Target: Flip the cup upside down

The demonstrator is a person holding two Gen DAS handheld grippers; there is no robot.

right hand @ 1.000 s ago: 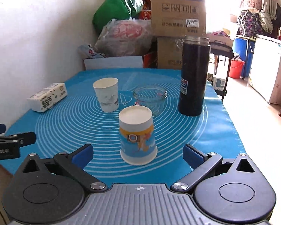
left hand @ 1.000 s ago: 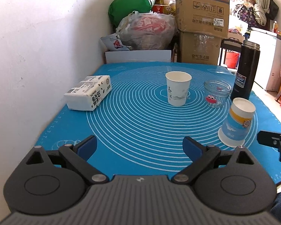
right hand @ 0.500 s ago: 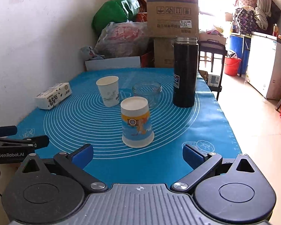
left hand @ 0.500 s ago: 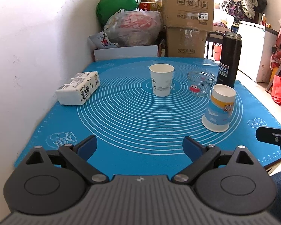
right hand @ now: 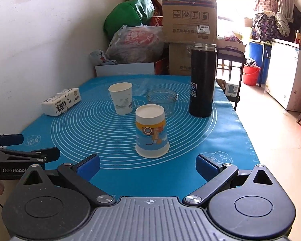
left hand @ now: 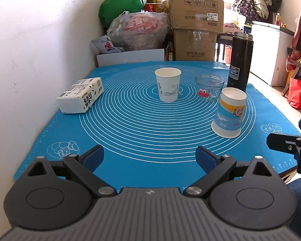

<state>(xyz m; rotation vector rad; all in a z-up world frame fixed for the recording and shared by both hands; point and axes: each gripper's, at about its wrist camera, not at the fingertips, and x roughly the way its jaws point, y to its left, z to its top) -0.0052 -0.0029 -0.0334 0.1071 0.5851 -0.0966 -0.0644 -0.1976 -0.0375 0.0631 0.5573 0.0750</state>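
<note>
The printed cup [right hand: 152, 131] stands mouth-down on the blue mat [right hand: 110, 128], its white base facing up, straight ahead of the right gripper [right hand: 148, 165] and near its jaws. Those jaws are spread wide with nothing between them, and the gap looks broader than the cup, so the flip appears already made and the cup set free. Standing on its wide rim, it should sit steadily without any hold.

The left gripper [left hand: 150, 156] is also empty, jaws wide apart, hanging over the near edge of the table. From its view the printed cup [left hand: 229, 112] lies ahead and off to the right of its jaws, well apart from them.

A white paper cup [left hand: 168, 85] stands mouth-up farther ahead of the left jaws, near the mat's centre; it may be the next to turn, though that is only a guess. Just beyond the printed cup are a glass jar [right hand: 162, 99] and a tall black flask [right hand: 203, 79], close enough that a careless reach could knock them. A tissue pack [left hand: 80, 95] lies ahead and to the left, by the wall.
</note>
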